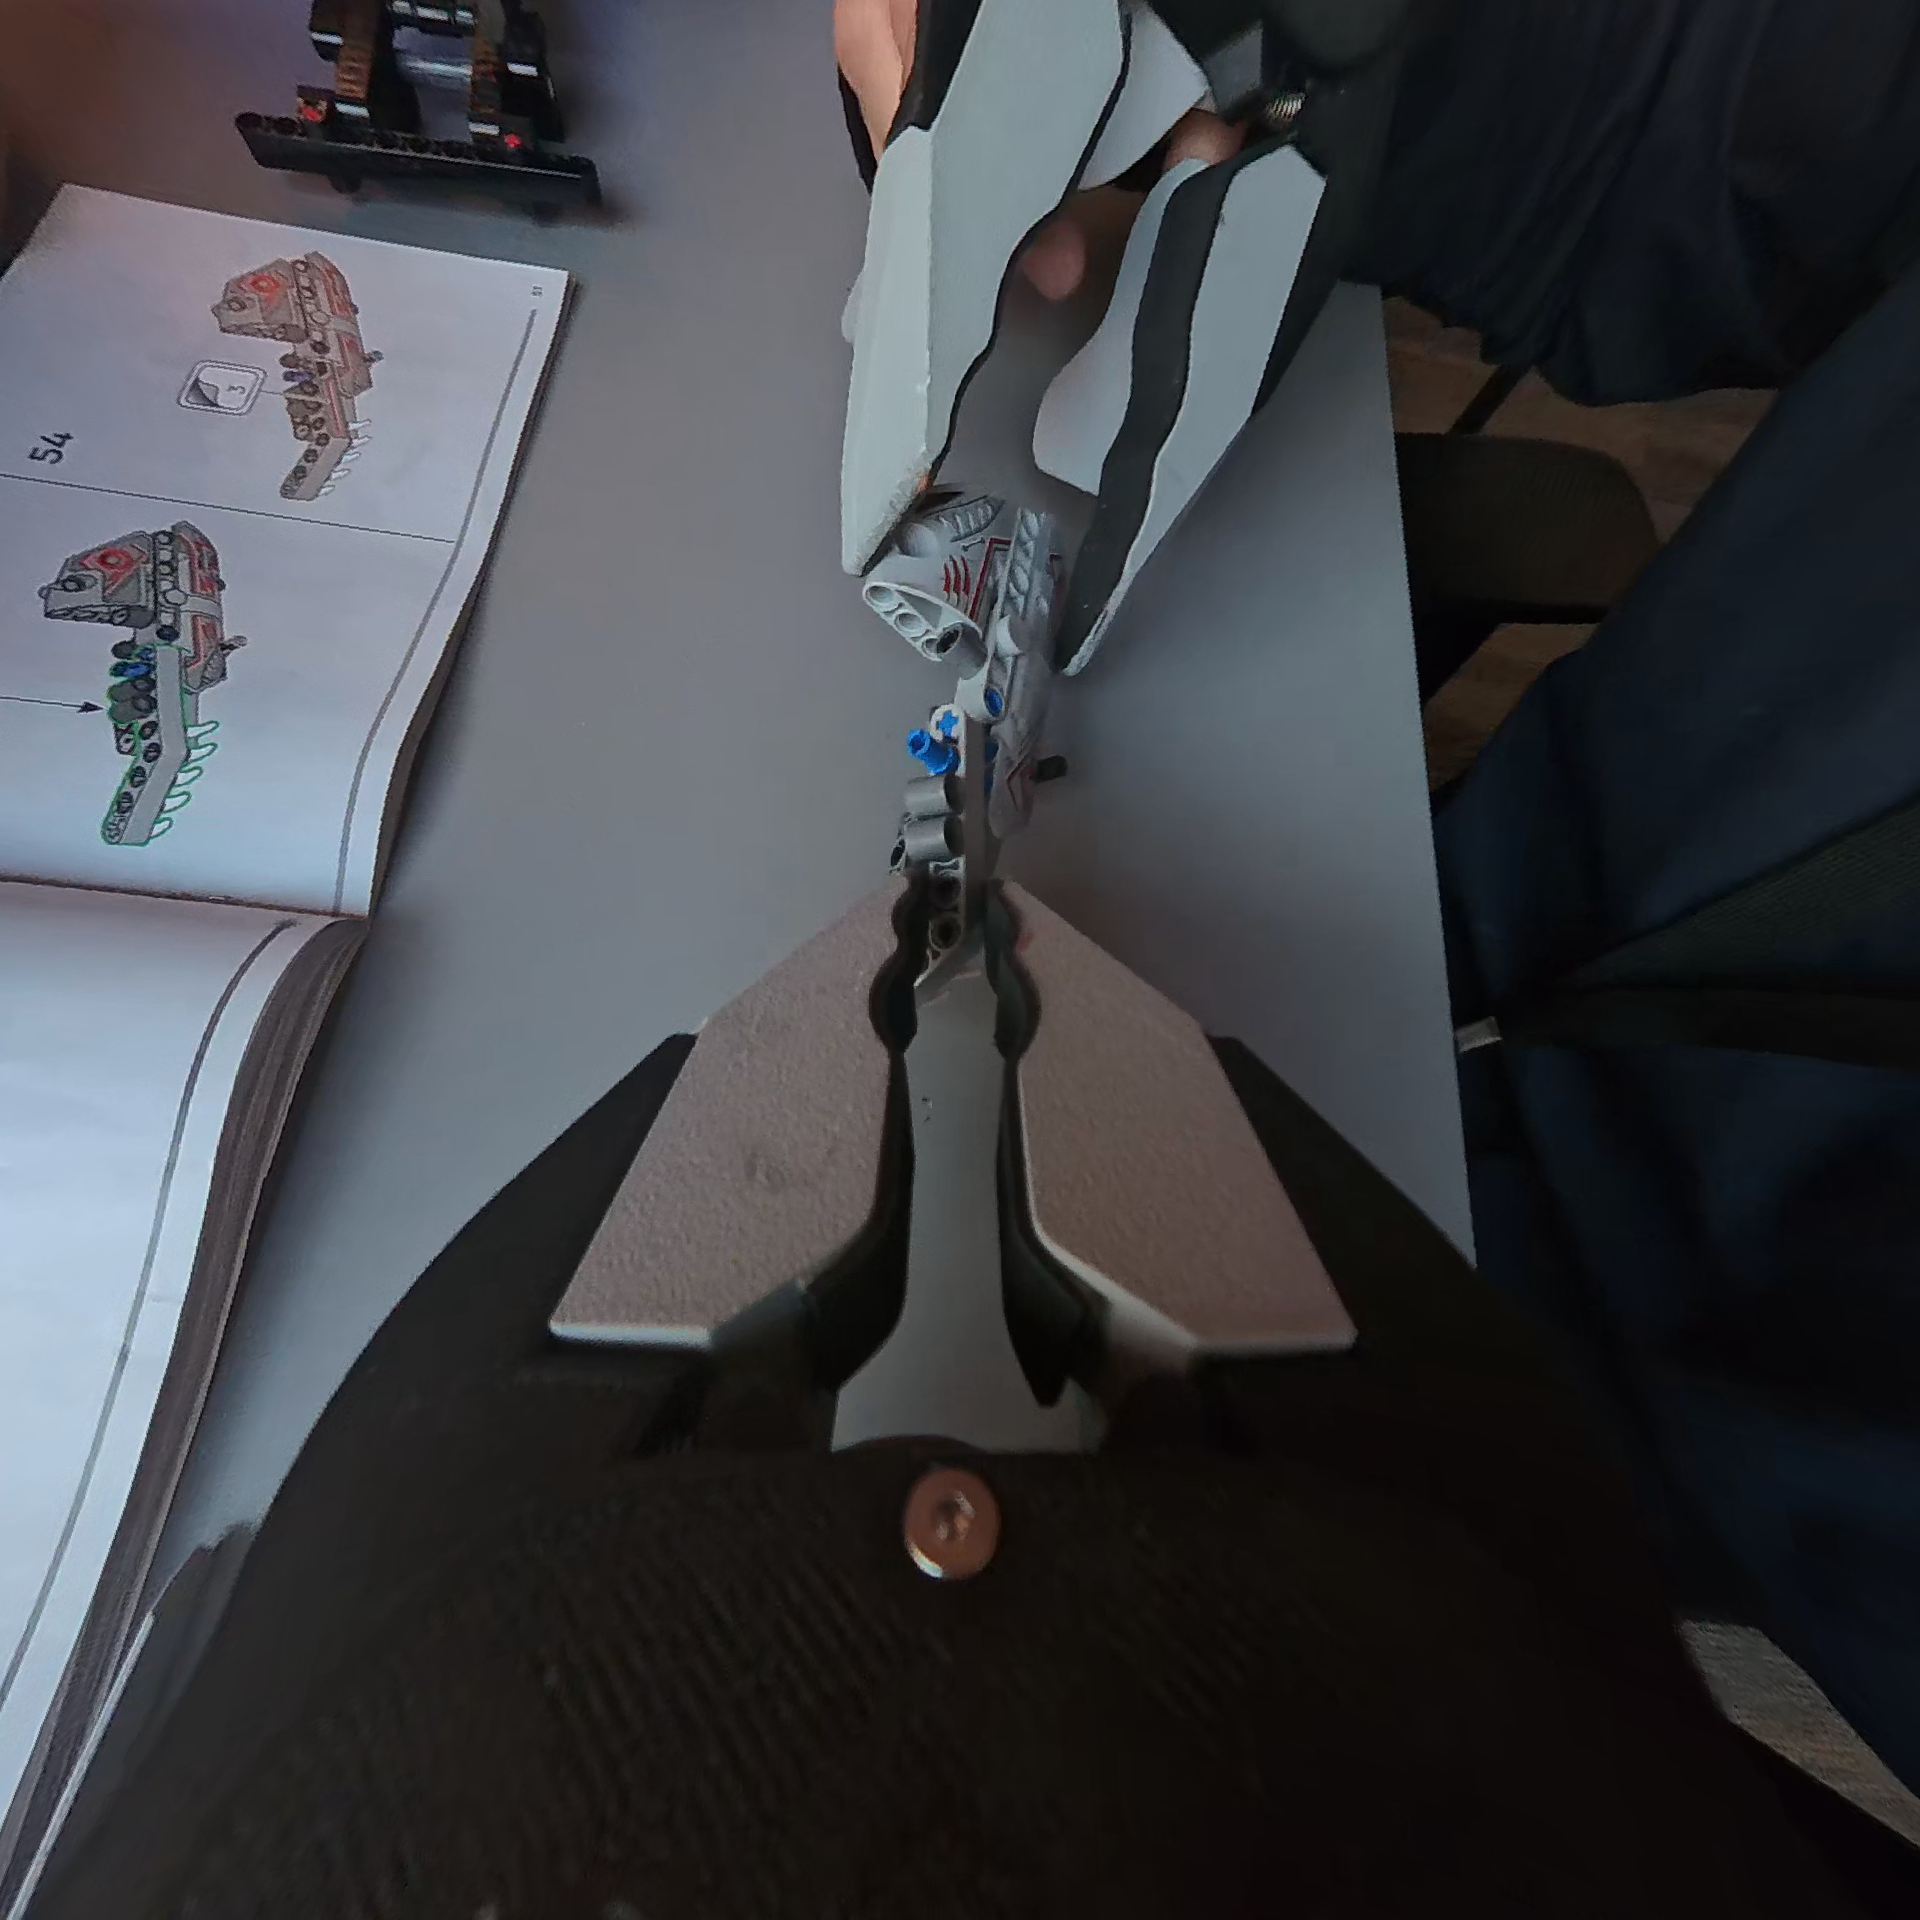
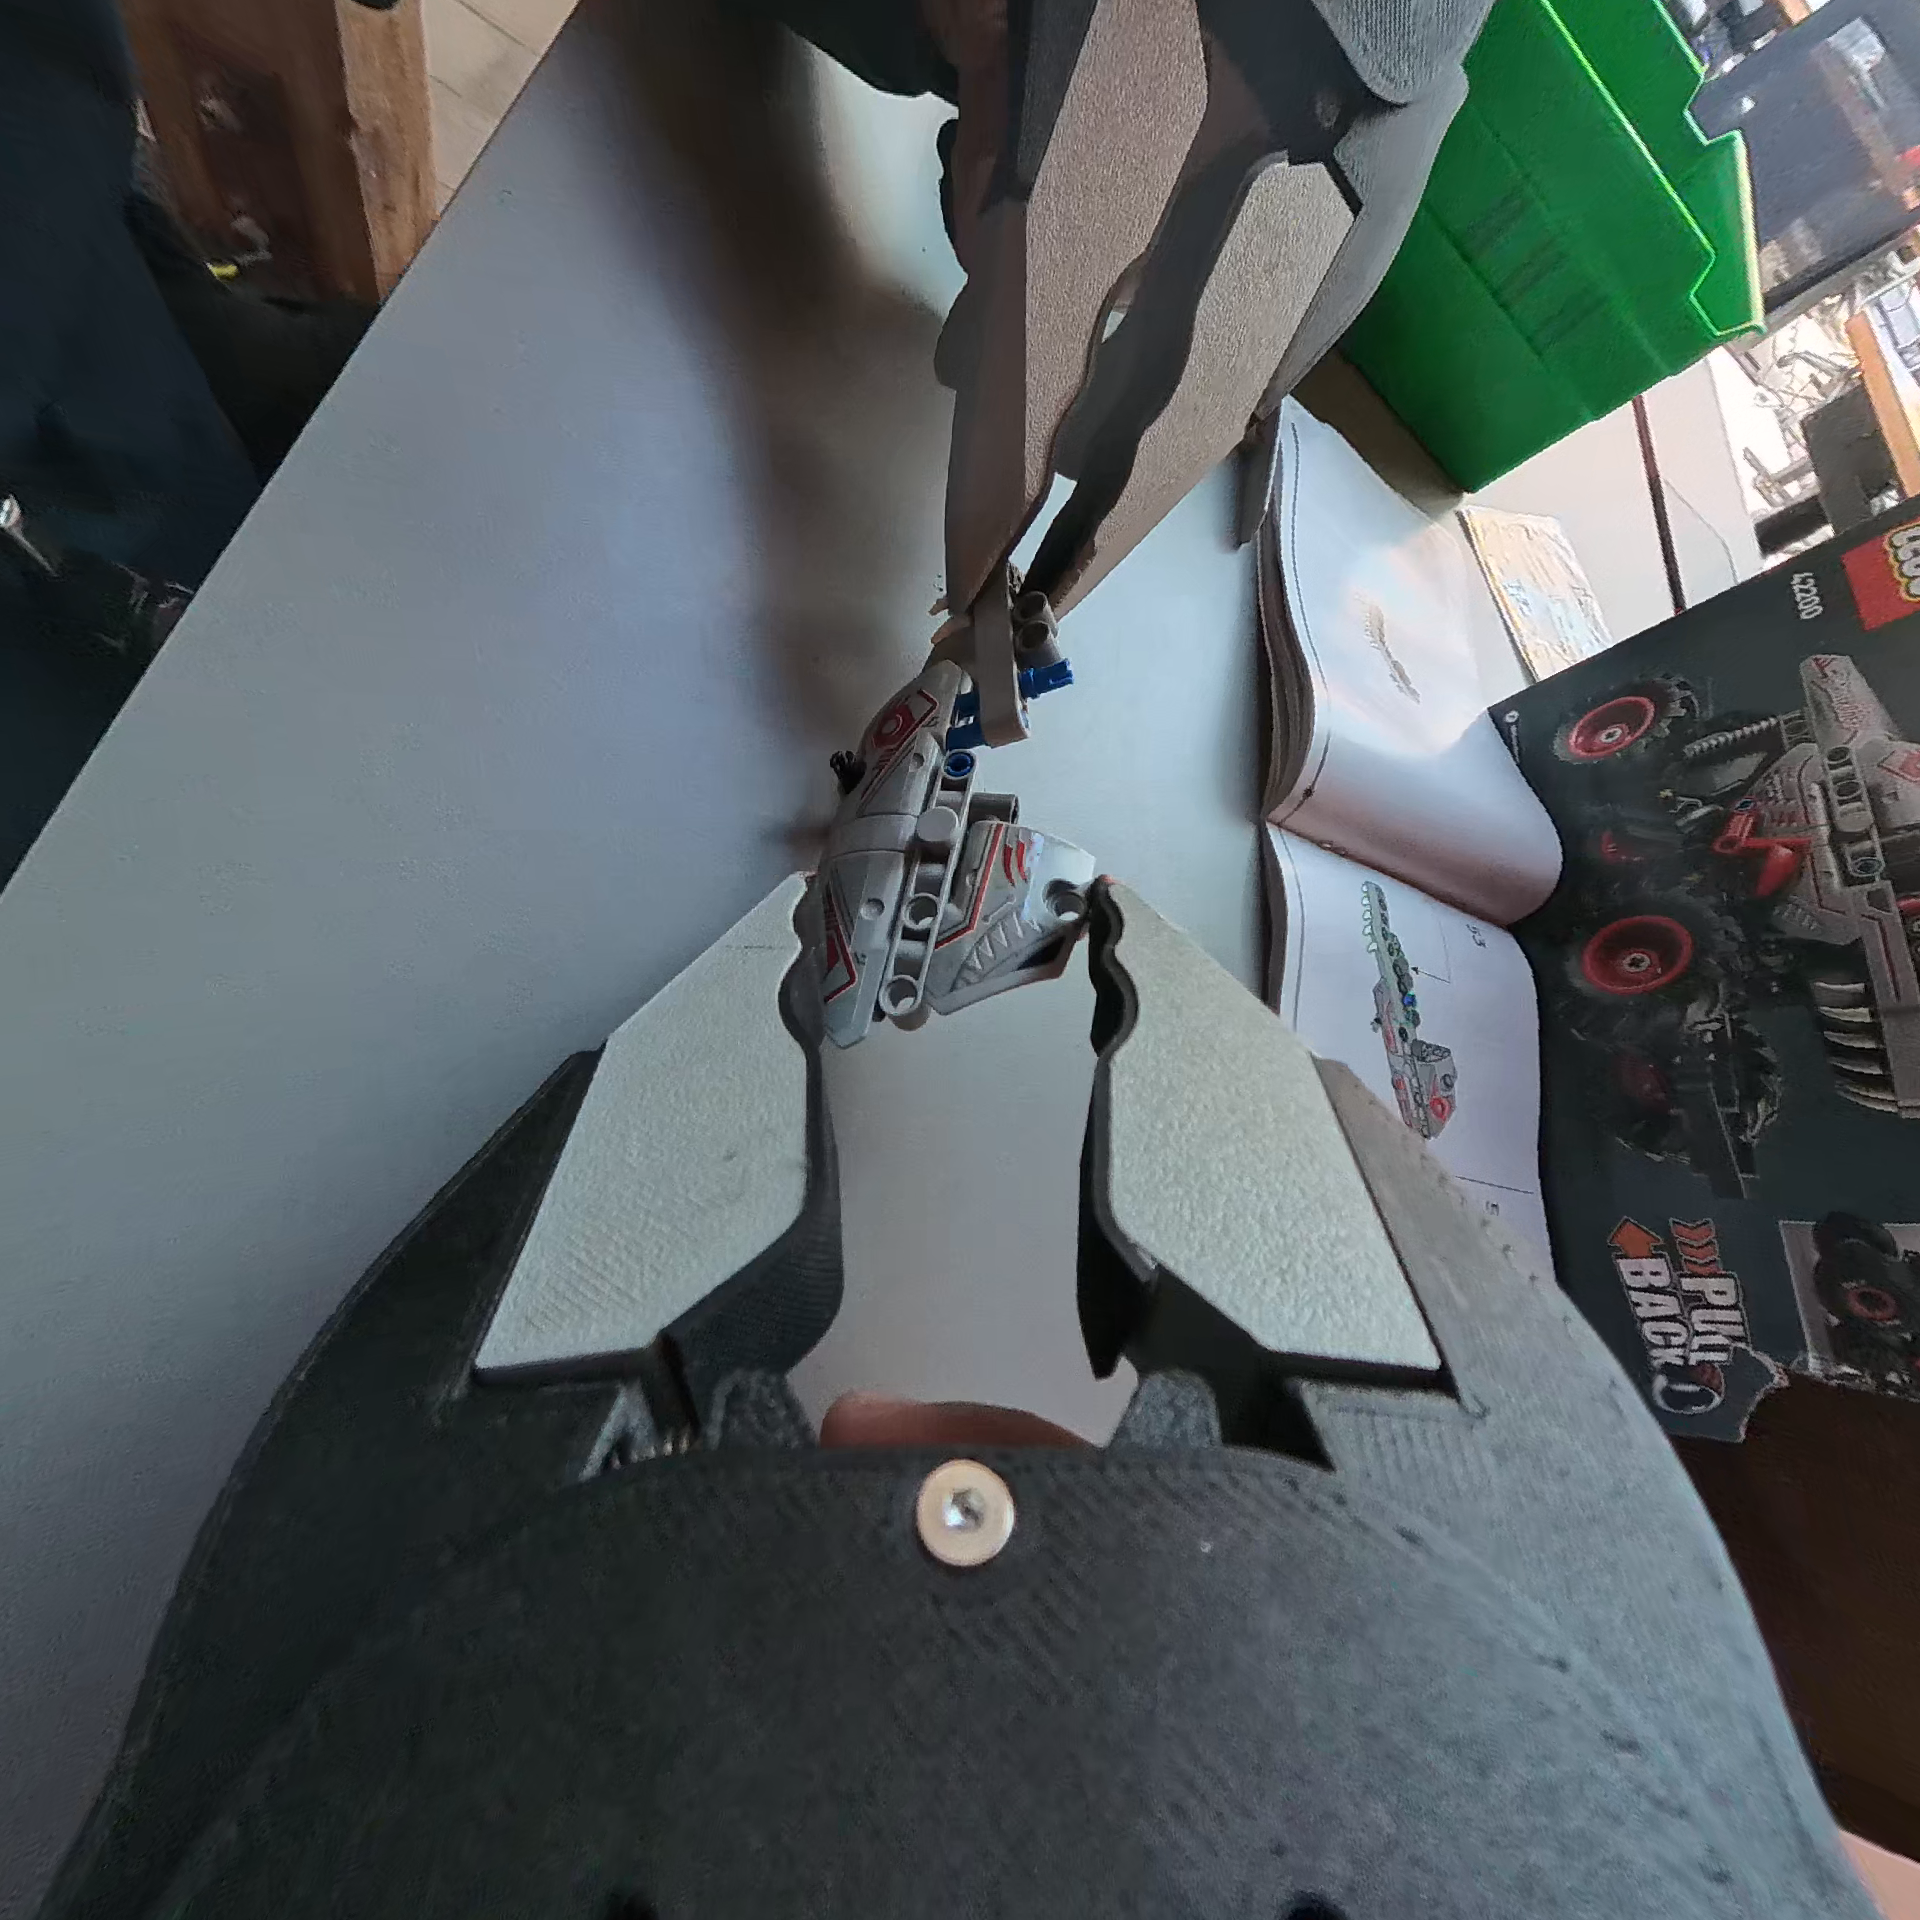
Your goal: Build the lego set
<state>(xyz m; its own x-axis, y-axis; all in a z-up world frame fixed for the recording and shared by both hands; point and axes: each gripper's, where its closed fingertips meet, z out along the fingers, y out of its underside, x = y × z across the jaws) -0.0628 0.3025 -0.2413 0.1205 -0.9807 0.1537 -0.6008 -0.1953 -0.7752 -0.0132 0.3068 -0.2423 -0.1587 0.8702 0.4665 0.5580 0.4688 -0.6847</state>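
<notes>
A grey lego assembly (image 1: pixel 1000 665) with red-striped panels, a toothed jaw panel and blue pins hangs above the grey table (image 1: pixel 644 582), held at both ends. My left gripper (image 1: pixel 951 925) is shut on its thin grey beam end. My right gripper (image 1: pixel 977 603) comes in from the top of the left wrist view. In the right wrist view my right gripper (image 2: pixel 951 920) has its jaws wide, pressed on both sides of the assembly's (image 2: pixel 914 914) panelled head. The left gripper (image 2: pixel 997 618) pinches the beam from above there.
An open instruction booklet (image 1: pixel 260 520) lies on the left, also in the right wrist view (image 2: pixel 1382 748). A black lego chassis (image 1: pixel 416 125) stands at the far edge. The set's box (image 2: pixel 1745 935) and a green bin (image 2: pixel 1558 239) lie beyond. The table edge (image 1: pixel 1429 831) borders dark clothing. My right fingertips sit around 6 cm from my left ones.
</notes>
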